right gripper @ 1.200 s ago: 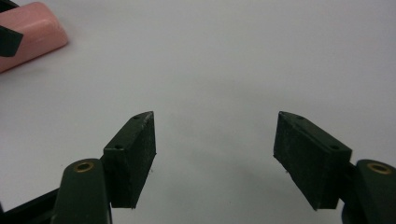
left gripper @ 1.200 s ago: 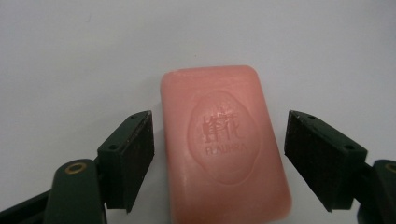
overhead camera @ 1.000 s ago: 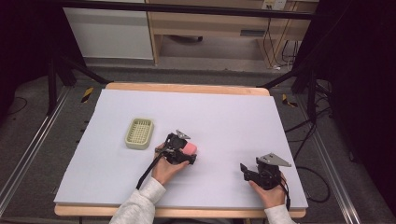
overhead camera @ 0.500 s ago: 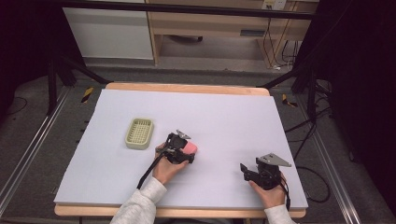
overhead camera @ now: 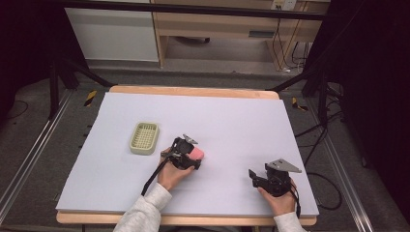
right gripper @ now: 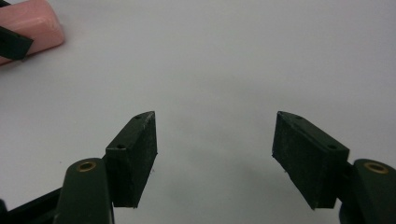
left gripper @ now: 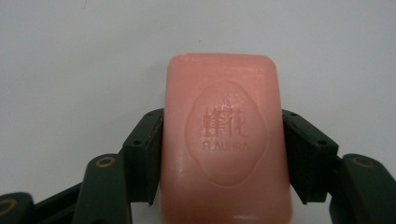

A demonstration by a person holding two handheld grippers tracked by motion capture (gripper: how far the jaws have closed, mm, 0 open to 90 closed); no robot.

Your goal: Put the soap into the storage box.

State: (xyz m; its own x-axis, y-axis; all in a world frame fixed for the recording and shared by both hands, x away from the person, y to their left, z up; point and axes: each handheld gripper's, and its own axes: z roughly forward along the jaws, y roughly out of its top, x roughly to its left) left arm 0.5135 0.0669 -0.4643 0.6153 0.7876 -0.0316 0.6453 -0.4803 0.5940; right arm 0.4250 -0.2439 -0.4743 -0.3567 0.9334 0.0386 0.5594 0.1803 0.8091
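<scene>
Left gripper view: left gripper [left gripper: 224, 154] clamps pink soap bar [left gripper: 225, 140], long axis along jaws toward frame top; right gripper [right gripper: 215, 154] wide apart.

Left gripper [left gripper: 223, 154]: black jaws, brass-coloured rivets (small screw holes). Right gripper [overhead camera: 257, 177]: black, grey three-cornered plate. Sleeves [overhead camera: 145, 212]: light grey, possibly knit.

A recording lab: a white-topped wooden counter [overhead camera: 232, 116] ringed by black metal stands [overhead camera: 60, 72], trailing cables [overhead camera: 329, 159] and grey floor rails [overhead camera: 29, 159]
</scene>
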